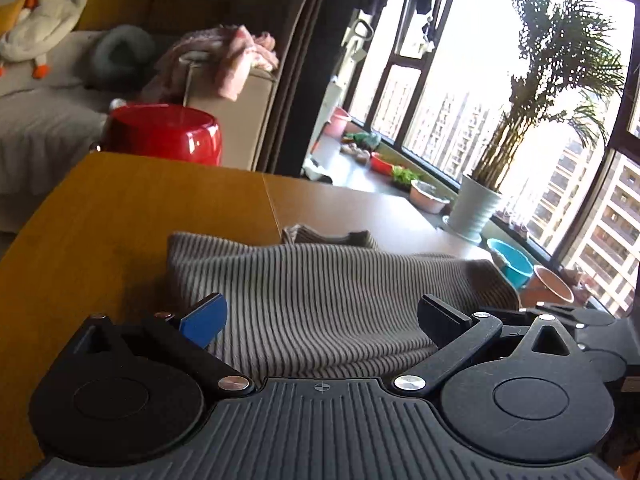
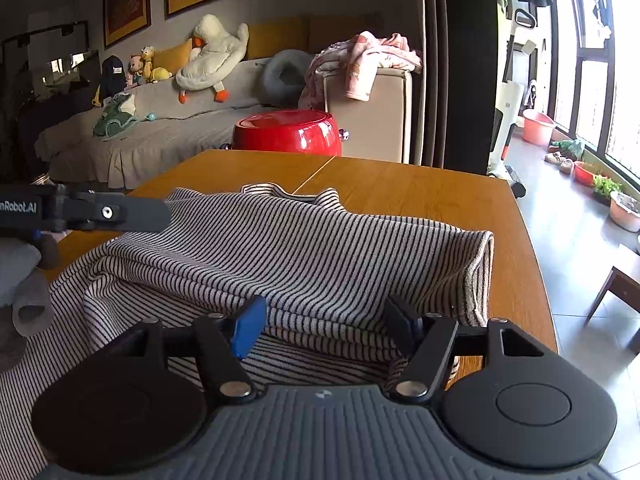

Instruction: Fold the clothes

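A knit top point(image 2: 304, 248) with thin black and white stripes lies folded over itself on the wooden table point(image 2: 420, 192), its neckline at the far end. My right gripper point(image 2: 325, 326) hovers at its near folded edge, open, with cloth lying between the blue pad and the black finger but not pinched. In the left wrist view the same top point(image 1: 320, 280) spreads ahead of my left gripper point(image 1: 322, 316), which is wide open just above the cloth. One finger point(image 2: 136, 212) of the left gripper reaches in from the left edge of the right wrist view.
A red round stool point(image 2: 288, 132) stands beyond the table's far edge, in front of a sofa with a plush goose point(image 2: 212, 56) and pink clothes point(image 2: 360, 64). To the right are the table edge, tiled floor, a potted palm point(image 1: 476, 208) and basins by the window.
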Tool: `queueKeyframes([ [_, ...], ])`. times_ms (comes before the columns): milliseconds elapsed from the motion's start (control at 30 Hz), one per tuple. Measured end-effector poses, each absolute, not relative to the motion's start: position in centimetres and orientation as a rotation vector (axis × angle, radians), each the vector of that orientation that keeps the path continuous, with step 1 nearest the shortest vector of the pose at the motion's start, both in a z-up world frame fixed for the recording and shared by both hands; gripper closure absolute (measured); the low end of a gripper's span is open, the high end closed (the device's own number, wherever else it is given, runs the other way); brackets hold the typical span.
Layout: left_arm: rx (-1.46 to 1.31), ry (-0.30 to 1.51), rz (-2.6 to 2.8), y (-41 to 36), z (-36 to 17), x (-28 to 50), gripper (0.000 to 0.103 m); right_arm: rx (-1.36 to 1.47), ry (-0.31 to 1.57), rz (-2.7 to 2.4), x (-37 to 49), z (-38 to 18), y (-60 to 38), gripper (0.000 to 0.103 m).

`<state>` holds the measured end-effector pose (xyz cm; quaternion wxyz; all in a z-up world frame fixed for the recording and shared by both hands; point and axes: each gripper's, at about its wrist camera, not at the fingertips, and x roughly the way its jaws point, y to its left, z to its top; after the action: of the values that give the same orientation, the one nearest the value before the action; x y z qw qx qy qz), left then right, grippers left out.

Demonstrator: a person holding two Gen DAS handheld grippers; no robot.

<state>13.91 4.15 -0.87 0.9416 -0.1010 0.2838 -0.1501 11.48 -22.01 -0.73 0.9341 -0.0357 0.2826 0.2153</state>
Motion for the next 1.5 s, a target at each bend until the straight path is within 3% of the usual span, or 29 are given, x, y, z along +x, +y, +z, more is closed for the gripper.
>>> queueKeyframes([
  [167, -0.189, 0.612, -0.295, 4.2, -2.7, 14.5, 0.000, -0.066, 0.483, 0.375, 10.3, 1.5, -22.5, 0.043],
  [300, -0.168, 0.622, -0.289, 3.9, -3.0, 14.5, 0.000, -0.036, 0.595, 0.311, 12.6, -0.4, -23.4, 0.052],
  [500, -0.179, 0.624, -0.294, 4.2, -3.1, 14.4, 0.000, 0.043, 0.578, 0.284, 12.7, -0.5, -24.8, 0.052],
  [767, -0.169, 0.646, -0.301, 4.1, -2.9, 14.8, 0.000, 0.112, 0.435, 0.193, 12.1, 3.6, -27.3, 0.052],
  [867, -0.200, 0.635, -0.309, 4.6, -2.9, 14.7, 0.000, 0.119, 0.543, 0.231, 13.6, 2.4, -27.0, 0.042],
  [933, -0.212, 0.630, -0.310, 4.8, -2.9, 14.6, 0.000, 0.103, 0.617, 0.242, 14.7, 0.8, -26.2, 0.043],
  [1000, -0.227, 0.623, -0.310, 5.0, -2.9, 14.5, 0.000, 0.069, 0.635, 0.237, 15.4, 0.1, -25.1, 0.064],
  [1033, -0.236, 0.620, -0.311, 5.1, -2.9, 14.5, 0.000, 0.056, 0.622, 0.238, 15.5, 0.3, -24.6, 0.089],
  [1233, -0.256, 0.613, -0.308, 5.4, -2.8, 14.5, 0.000, 0.054, 0.439, 0.313, 14.3, 6.0, -24.0, 0.089],
  [1400, -0.255, 0.615, -0.309, 5.4, -2.8, 14.5, 0.000, 0.074, 0.644, 0.221, 15.4, 0.3, -25.8, 0.086],
  [1500, -0.250, 0.616, -0.308, 5.3, -2.8, 14.5, 0.000, 0.099, 0.645, 0.212, 14.8, -0.9, -26.8, 0.078],
])
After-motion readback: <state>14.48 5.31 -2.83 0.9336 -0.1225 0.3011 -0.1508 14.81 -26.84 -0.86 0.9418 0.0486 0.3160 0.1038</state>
